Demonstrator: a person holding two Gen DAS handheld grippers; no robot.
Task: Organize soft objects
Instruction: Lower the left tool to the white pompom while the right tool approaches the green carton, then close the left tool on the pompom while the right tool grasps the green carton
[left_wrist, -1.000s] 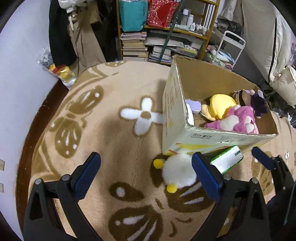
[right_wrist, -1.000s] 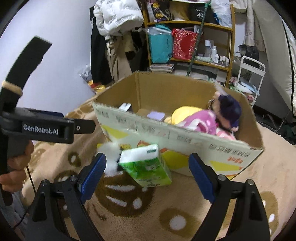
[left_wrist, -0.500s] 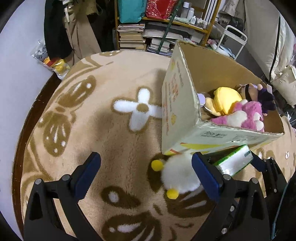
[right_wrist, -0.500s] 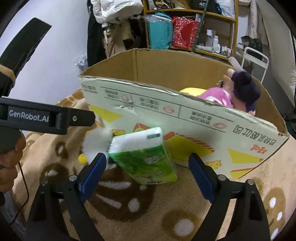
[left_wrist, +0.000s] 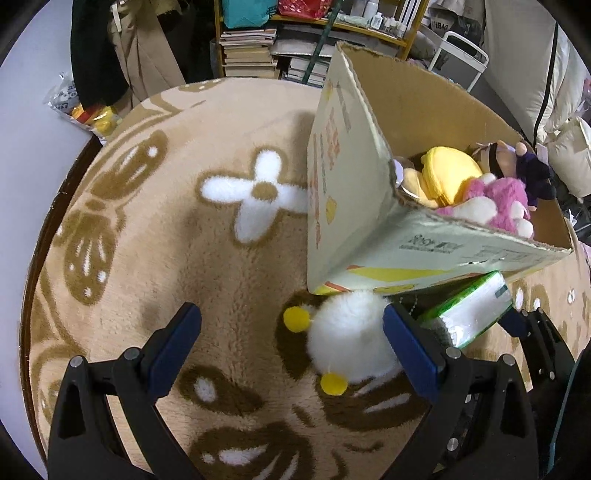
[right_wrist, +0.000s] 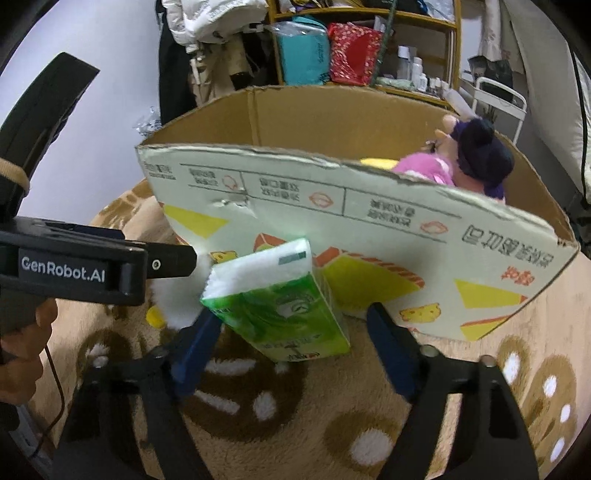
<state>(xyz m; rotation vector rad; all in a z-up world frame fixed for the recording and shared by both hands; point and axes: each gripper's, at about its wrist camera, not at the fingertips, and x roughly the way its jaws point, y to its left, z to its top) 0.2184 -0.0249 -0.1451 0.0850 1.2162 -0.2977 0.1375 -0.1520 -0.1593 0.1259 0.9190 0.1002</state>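
Left wrist view: the left gripper (left_wrist: 291, 341) hangs spread wide over the rug (left_wrist: 155, 258), holding nothing. The white plush ball (left_wrist: 351, 338) lies just inside its right finger, at the cardboard box (left_wrist: 354, 206) near corner — bare rug lies to the left.

Right wrist view: the right gripper (right_wrist: 293, 345) is parted around the green tissue pack (right_wrist: 280, 306), not yet clamped. The pack's long axis runs toward the box wall — it seems to touch it, so retreat is backward or up.
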